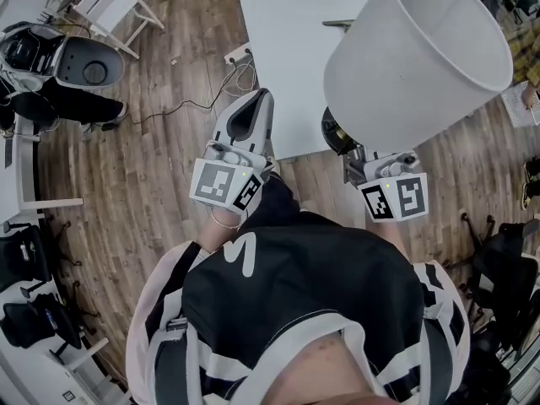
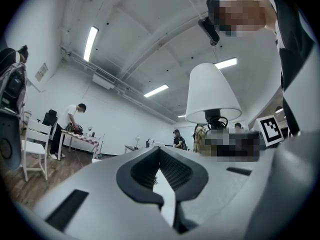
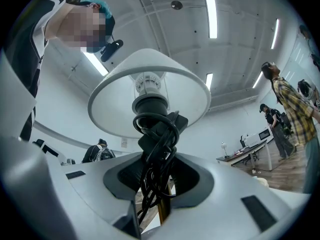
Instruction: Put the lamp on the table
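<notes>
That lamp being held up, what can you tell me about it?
The lamp has a plain white cone-shaped shade above a dark socket. A black cord is bundled in loops around its thin stem, which looks brassy lower down. It leans in the air, the right tool clamped on the corded stem, by the near corner of the white table.

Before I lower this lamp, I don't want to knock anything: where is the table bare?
The table is bare across its left and middle, from the edge by the cables to the lampshade. A small dark thing lies beside the lampshade; what it covers is hidden. The left claw crowds the near corner.
</notes>
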The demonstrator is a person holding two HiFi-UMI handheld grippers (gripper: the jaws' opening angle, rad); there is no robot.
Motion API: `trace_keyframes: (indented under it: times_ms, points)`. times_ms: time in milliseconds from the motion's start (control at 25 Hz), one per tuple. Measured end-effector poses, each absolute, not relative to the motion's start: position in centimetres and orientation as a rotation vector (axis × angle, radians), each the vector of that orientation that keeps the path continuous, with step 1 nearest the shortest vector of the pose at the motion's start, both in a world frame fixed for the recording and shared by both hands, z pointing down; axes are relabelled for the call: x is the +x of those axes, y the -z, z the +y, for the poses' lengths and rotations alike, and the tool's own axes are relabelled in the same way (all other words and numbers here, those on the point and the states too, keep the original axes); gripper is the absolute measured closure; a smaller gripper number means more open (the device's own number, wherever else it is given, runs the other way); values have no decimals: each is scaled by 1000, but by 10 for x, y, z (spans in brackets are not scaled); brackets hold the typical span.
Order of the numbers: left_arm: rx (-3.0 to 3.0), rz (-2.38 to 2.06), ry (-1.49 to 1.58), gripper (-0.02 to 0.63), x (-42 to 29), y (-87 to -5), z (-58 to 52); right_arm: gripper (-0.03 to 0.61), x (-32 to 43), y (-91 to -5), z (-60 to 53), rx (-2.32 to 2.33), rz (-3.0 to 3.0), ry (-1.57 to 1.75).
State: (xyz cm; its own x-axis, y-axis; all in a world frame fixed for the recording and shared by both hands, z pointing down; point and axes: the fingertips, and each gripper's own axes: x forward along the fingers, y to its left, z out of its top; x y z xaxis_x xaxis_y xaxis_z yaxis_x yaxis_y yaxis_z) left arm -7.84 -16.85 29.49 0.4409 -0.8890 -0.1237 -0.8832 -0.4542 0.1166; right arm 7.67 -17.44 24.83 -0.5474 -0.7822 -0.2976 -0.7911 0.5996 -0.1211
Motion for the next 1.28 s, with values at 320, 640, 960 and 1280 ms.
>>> trace_keyframes:
  times_ms: [320,640,960,1280]
  points:
    - [2699,-1524,249,609,-101,-294,-260,440,52,-248,-253,-1354,2459,-67]
    - [2736,-1438,250,609,-113,-289,-328,440,35,-248,-314,-1418,2430,-62]
    - [2775,-1334,229,609,-110,-294,-358,440,28,-250,-338,-1453,2406,-47]
    - [2752,-1369,227,609,-92,-292,-372,440,42,-256,-354,-1424,2447,-4]
